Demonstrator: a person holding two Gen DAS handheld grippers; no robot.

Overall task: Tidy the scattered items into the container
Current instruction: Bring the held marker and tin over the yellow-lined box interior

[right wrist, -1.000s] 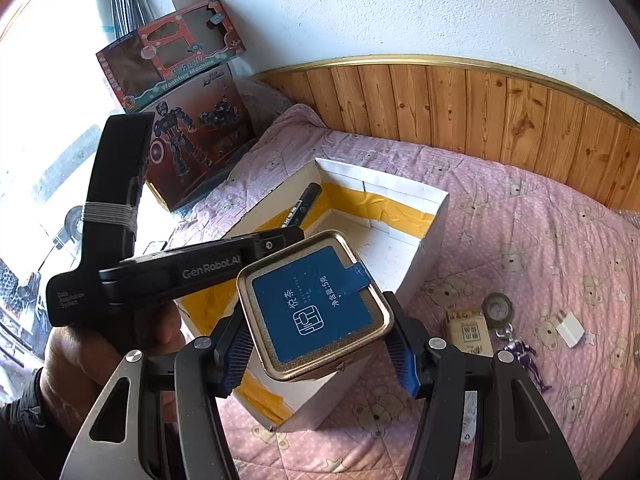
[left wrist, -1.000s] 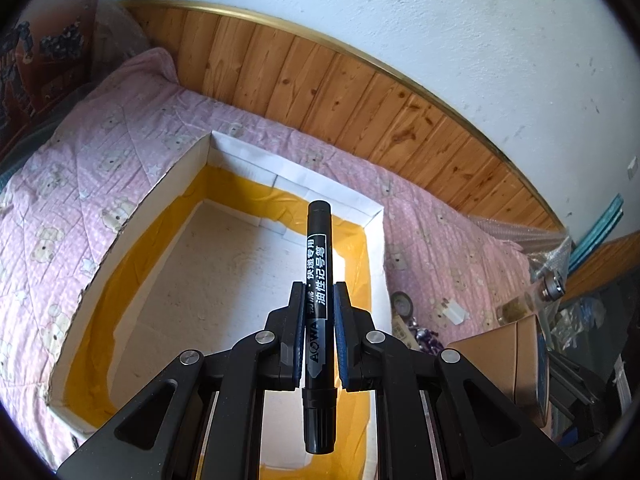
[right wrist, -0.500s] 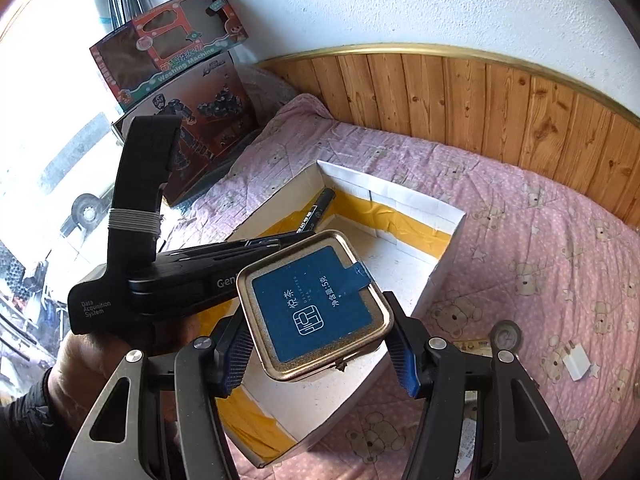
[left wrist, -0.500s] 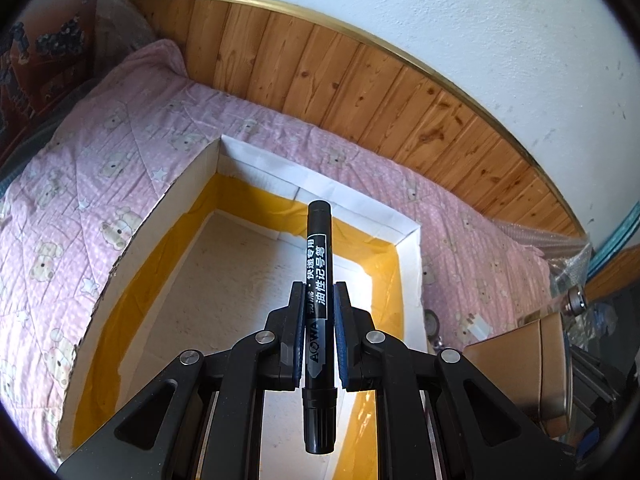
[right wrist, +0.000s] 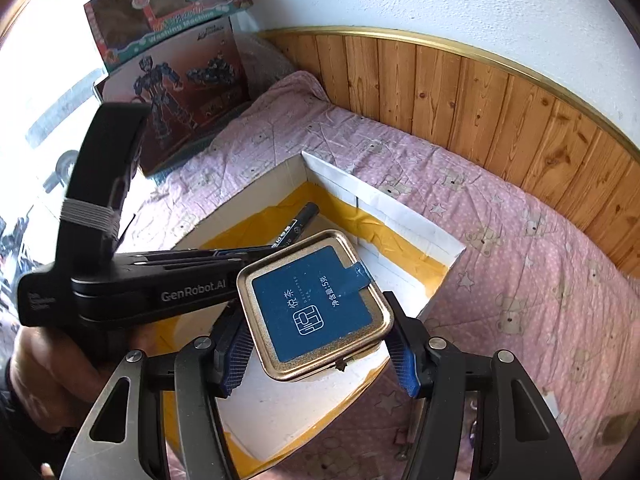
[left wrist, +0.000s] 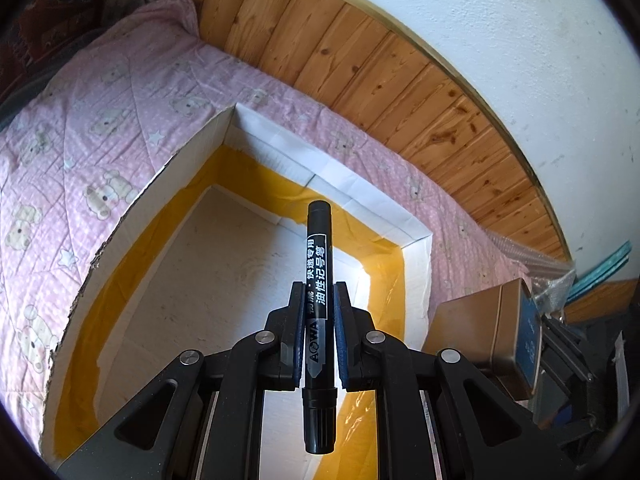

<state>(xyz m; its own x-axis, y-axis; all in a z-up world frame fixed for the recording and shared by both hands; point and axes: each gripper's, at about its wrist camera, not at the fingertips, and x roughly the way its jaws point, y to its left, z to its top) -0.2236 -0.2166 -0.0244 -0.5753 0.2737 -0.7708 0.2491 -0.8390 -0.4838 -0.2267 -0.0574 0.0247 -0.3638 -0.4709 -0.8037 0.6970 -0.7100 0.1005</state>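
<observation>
Left gripper (left wrist: 318,312): angled down over the open box (left wrist: 416,240), jaws clenched on a black marker (left wrist: 319,280) whose far end points over the box floor. A hand (right wrist: 52,376) at the near left grips its handle. Right gripper (right wrist: 320,344): also tilted down, jaws spread wide and grasping a square gold tin (right wrist: 316,312) with a blue label, held above the box's near right corner. Surface: pink bear-print quilt (right wrist: 500,248) on which the white box with yellow-taped inner walls rests. Room: wood-panelled wainscot (right wrist: 460,108) along the far side, white wall above, toy cartons (right wrist: 180,64) at the far left. Change from earlier frame: both grippers have advanced over the box, which now fills more of each view; both grips unchanged.
</observation>
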